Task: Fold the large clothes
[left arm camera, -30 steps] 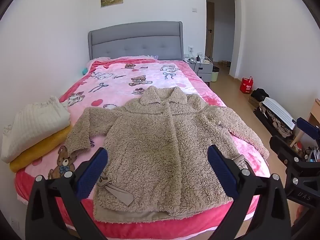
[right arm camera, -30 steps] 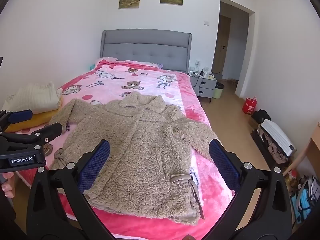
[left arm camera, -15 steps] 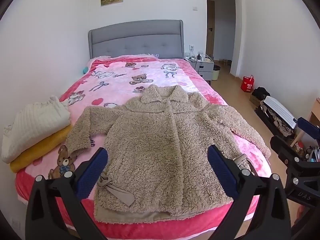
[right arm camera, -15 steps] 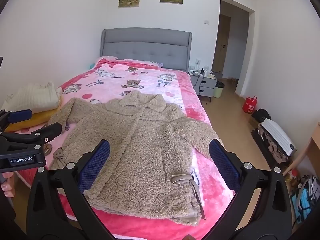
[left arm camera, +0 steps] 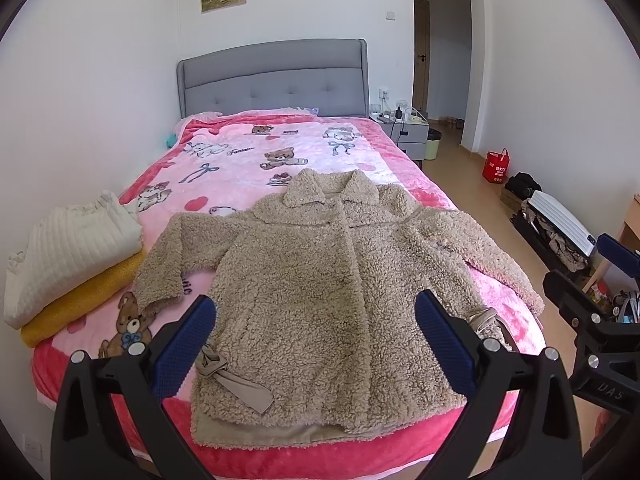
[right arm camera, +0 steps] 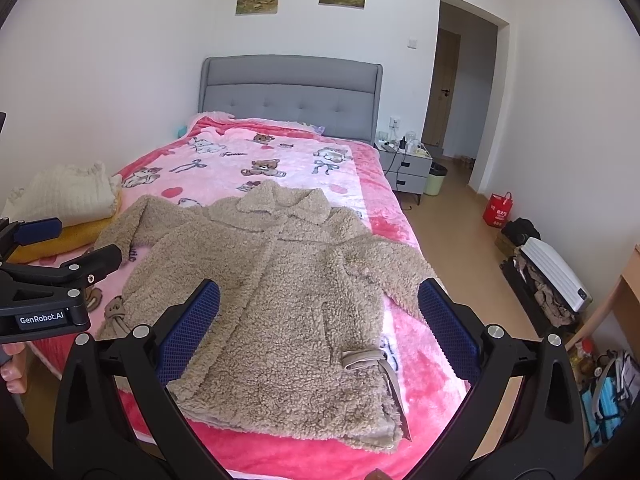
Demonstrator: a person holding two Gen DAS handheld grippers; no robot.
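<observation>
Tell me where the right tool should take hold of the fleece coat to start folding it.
Grip the cuff of the coat's right-hand sleeve, coming from the bed's right edge. That sleeve lies spread out flat near that edge, nearest the open right tool, so it should fold inward over the body.

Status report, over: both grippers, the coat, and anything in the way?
Left gripper open, right gripper open, both empty. Coat flat on bed, unfolded. Folded clothes beside its sleeve, apart.
</observation>
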